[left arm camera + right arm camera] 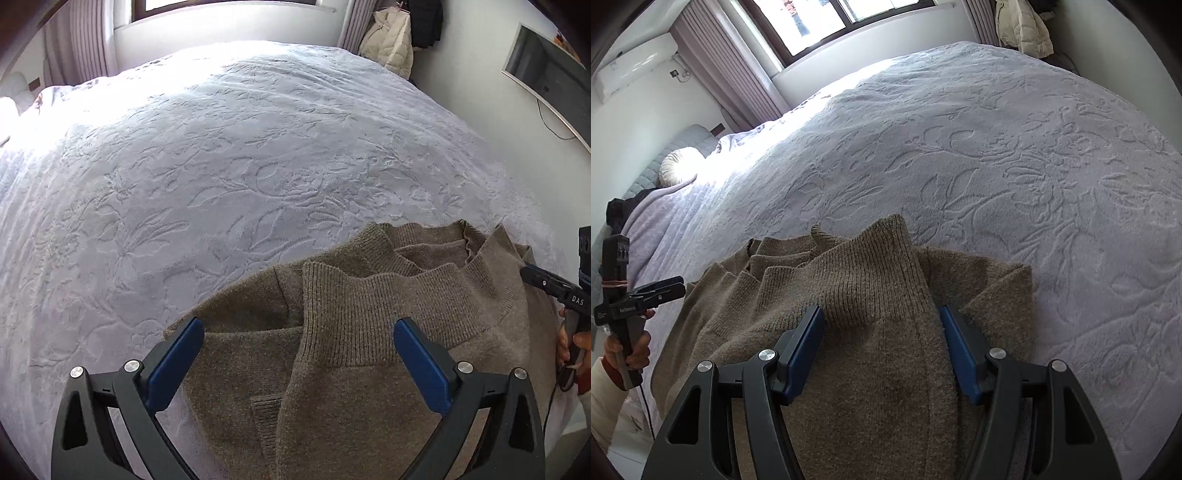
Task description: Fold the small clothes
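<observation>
- Left tool (299, 360) gapes wide, empty, over the brown knit sweater (369, 387).
- Right tool (881, 354) straddles a ribbed fold, pads seemingly unclamped.
- Sweater looks soft, floppy, light; pinch the hem edge.

sweater (369, 369) hem cut off, right gripper (546, 284) mostly out of frame

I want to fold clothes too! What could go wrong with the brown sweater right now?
The left gripper is wide open over the brown sweater, so the folded ribbed part there may flop back.

The right gripper straddles a raised hump of knit; closing there could bunch it and crease the fold.

The sweater lies near the edge of the bed, so a tug might drag it off.
</observation>
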Demonstrator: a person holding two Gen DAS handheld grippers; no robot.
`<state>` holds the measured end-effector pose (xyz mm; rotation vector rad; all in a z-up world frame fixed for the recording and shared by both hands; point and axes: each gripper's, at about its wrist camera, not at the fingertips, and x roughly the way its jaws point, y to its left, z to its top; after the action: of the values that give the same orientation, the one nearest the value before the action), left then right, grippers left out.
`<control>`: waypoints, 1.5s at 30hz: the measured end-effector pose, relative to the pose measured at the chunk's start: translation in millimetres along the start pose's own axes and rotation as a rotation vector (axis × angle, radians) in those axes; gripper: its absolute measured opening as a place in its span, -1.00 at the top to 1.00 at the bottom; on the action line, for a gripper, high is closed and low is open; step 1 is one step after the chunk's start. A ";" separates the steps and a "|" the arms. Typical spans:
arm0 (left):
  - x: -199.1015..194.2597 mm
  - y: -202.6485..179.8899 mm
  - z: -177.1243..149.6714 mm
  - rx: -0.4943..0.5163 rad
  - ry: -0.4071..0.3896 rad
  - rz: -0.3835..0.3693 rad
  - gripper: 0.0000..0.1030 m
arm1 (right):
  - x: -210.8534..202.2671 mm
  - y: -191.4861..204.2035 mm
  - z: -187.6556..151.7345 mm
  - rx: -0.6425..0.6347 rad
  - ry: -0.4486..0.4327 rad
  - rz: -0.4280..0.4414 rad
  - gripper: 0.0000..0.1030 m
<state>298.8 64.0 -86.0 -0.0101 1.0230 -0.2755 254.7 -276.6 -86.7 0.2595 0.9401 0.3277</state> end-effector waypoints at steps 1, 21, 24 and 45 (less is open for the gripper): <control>2.2 -1.8 1.5 0.007 0.007 -0.005 -1.00 | 0.0 0.1 -0.2 -0.001 0.000 0.000 -0.33; 30.3 5.5 7.0 -0.023 0.044 -0.031 0.87 | -1.2 -2.2 20.1 0.042 -0.024 0.029 -0.34; 35.2 5.0 5.0 -0.050 0.034 -0.035 0.87 | 25.2 -8.1 28.8 0.102 0.107 0.030 -0.28; -10.3 16.4 -15.7 -0.063 -0.044 0.129 -0.58 | -10.3 -9.9 21.5 0.133 0.001 -0.112 -0.03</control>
<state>284.2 84.1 -87.9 -0.0069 0.9842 -0.1246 268.4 -291.2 -70.4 0.3267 0.9750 0.1624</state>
